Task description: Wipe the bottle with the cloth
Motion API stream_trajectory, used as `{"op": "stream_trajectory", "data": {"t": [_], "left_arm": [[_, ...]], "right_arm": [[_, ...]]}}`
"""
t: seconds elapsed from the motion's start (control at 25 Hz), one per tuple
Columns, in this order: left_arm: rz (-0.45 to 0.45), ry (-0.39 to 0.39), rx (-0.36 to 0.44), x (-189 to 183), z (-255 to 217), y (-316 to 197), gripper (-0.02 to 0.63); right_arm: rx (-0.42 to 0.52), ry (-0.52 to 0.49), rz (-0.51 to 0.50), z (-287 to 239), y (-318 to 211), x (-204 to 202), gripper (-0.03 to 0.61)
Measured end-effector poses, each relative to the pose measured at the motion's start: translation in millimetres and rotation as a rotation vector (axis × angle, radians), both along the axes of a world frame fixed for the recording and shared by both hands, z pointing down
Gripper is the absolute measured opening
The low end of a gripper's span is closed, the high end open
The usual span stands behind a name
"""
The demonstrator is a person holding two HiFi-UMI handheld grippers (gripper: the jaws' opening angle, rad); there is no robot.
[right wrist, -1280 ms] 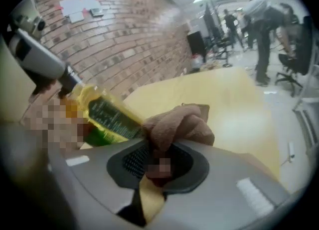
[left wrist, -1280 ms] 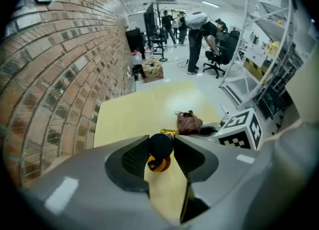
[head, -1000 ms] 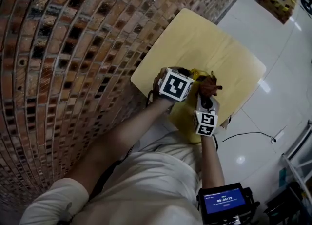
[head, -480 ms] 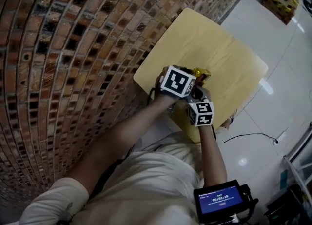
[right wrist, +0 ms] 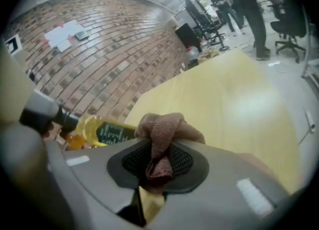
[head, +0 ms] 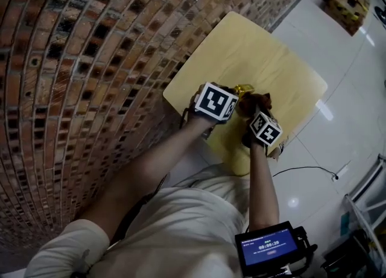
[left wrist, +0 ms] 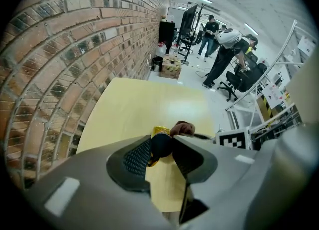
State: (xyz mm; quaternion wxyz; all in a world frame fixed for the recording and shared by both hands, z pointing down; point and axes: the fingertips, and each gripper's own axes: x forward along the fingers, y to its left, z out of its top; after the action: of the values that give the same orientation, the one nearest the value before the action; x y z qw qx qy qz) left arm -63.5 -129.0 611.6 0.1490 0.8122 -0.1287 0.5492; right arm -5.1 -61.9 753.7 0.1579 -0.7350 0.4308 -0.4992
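- I count one bottle (right wrist: 102, 131), yellow with a dark label, held over the single wooden table (head: 265, 53) beside the brick wall (head: 90, 60).
- Left gripper (left wrist: 162, 148): its jaws have just been closing and now clamp the bottle's dark cap.
- Right gripper (right wrist: 159, 149): its jaws are clenched on the one brown cloth (right wrist: 162, 129).
- The cloth is bunched just beside the bottle's label; I cannot tell whether they touch.

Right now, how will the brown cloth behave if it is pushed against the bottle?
Probably floppy: the cloth bunches and folds between the jaws of the right gripper. It looks light and napped, so it should likely drag on the glossy side of the bottle rather than slip.
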Motion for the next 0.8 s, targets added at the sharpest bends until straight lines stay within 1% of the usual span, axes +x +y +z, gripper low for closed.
{"op": "stream_trajectory", "data": {"t": [0.08,0.16,0.28,0.4,0.44,0.52,0.6,0.68,0.8], "left_arm": [[0.039,-0.004,0.033,-0.4,-0.3,-2.4,0.155],[0.087,-0.011,0.076,-0.3,-0.7,-6.0,0.155],[0.146,0.006,0.149,6.3,-8.9,-9.9,0.155],[0.176,0.018,0.187,8.3,-14.1,-11.1,0.158],[0.186,0.022,0.197,8.0,-13.8,-12.8,0.165],[0.211,0.041,0.213,9.6,-11.4,-14.0,0.199],[0.229,0.081,0.209,12.4,-10.5,-8.7,0.222],[0.239,0.146,0.213,13.4,-12.6,-3.6,0.240],[0.247,0.234,0.279,14.8,-26.0,-3.8,0.244]], "right_arm": [[0.028,0.044,0.054,-15.4,12.7,22.9,0.067],[0.056,0.081,0.058,-29.8,23.4,32.9,0.067],[0.083,0.117,0.022,-45.3,37.7,34.4,0.067],[0.123,0.123,-0.029,-57.8,43.0,24.5,0.067],[0.130,0.124,-0.045,-60.4,43.0,20.2,0.067],[0.131,0.130,-0.077,-65.1,44.9,13.4,0.067],[0.126,0.138,-0.104,-71.8,51.5,8.4,0.067],[0.124,0.139,-0.120,-79.9,58.2,2.8,0.067],[0.124,0.152,-0.137,-93.5,68.8,0.5,0.067]]}}
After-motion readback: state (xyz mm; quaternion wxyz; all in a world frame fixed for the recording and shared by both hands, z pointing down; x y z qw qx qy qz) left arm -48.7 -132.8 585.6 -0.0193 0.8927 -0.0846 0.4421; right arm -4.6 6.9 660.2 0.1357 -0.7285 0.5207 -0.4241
